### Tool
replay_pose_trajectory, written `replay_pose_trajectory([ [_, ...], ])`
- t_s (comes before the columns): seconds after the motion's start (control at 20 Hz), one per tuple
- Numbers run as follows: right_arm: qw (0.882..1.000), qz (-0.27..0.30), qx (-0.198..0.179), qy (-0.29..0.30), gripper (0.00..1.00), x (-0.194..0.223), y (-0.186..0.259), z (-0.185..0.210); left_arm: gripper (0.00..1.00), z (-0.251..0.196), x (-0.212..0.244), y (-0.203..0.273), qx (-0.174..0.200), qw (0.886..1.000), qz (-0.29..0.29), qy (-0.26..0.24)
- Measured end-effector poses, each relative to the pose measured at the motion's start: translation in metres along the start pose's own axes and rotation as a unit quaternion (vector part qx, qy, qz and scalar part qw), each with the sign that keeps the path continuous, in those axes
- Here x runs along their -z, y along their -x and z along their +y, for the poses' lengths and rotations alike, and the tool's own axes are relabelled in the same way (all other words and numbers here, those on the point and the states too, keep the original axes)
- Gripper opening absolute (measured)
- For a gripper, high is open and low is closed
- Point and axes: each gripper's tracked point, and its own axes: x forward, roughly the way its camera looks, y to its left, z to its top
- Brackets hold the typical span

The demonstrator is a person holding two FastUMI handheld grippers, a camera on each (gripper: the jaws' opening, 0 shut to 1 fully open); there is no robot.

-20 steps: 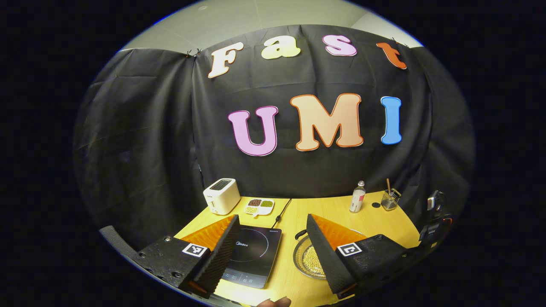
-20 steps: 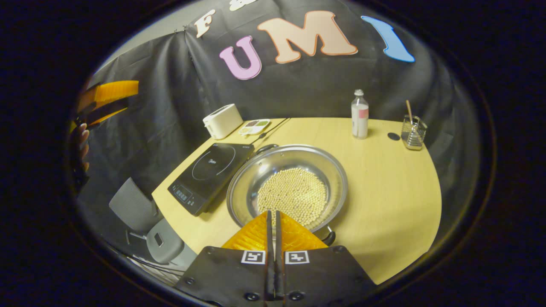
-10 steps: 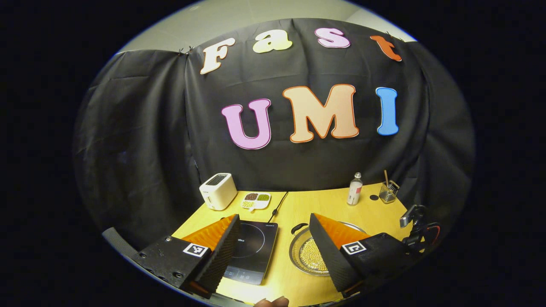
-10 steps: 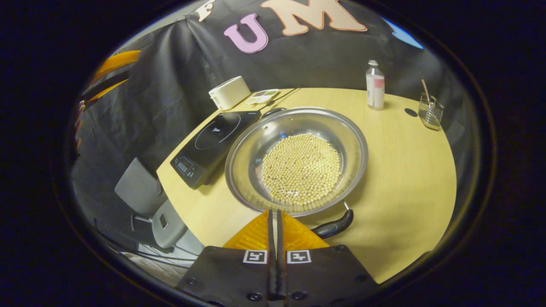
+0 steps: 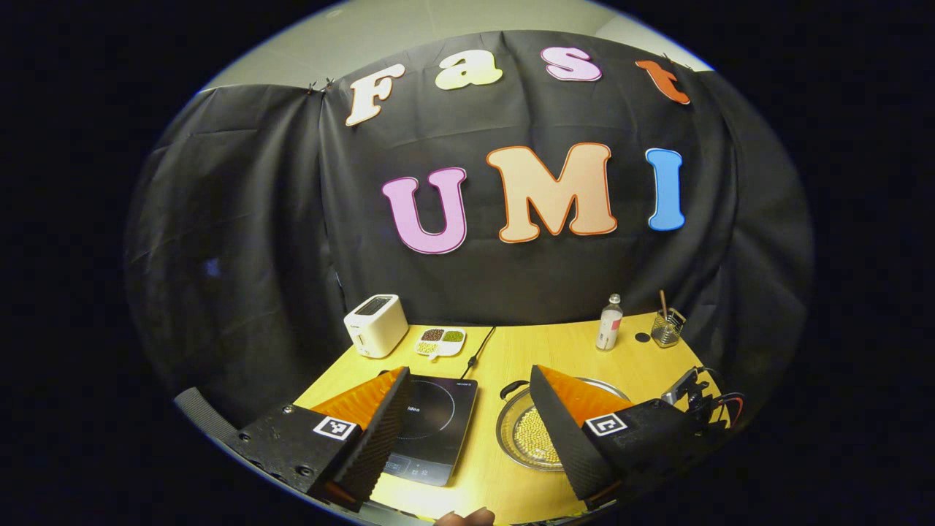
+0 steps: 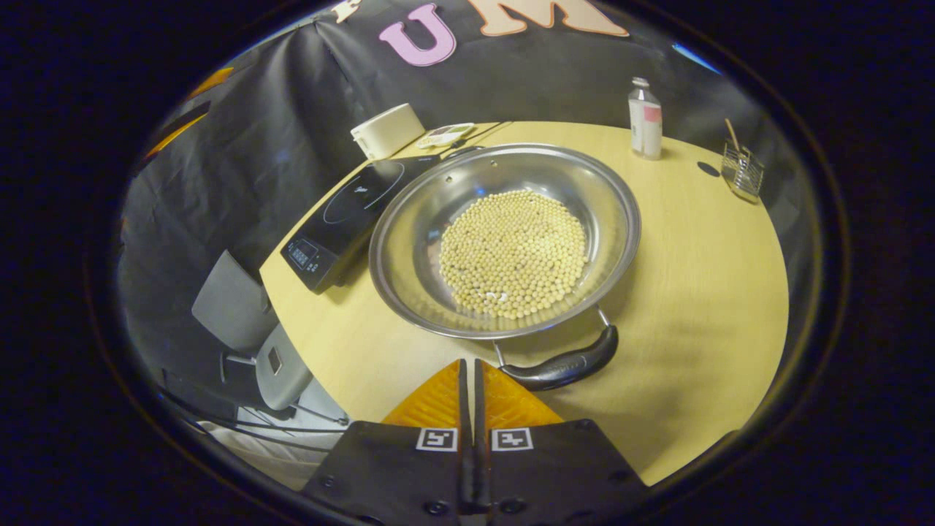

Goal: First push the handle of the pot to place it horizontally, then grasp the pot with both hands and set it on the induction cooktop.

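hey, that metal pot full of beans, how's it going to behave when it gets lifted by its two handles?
The pot looks rigid, being shiny metal, so it probably won't flex. The loose beans would likely slide and roll if it tilts, so a level lift seems wise. The near handle hangs on thin wire loops, so it may swing.

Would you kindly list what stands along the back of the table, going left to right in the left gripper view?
Toaster → divided dish of beans → bottle → wire holder.
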Motion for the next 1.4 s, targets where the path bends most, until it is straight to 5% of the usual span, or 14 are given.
replay_pose_trajectory([
  [1.4, 0.998, 0.008, 0.056, -0.035, 0.0, -0.031, -0.006, -0.088, 0.98, 0.008, 0.006, -0.016, -0.012, 1.0, 0.008, 0.019],
])
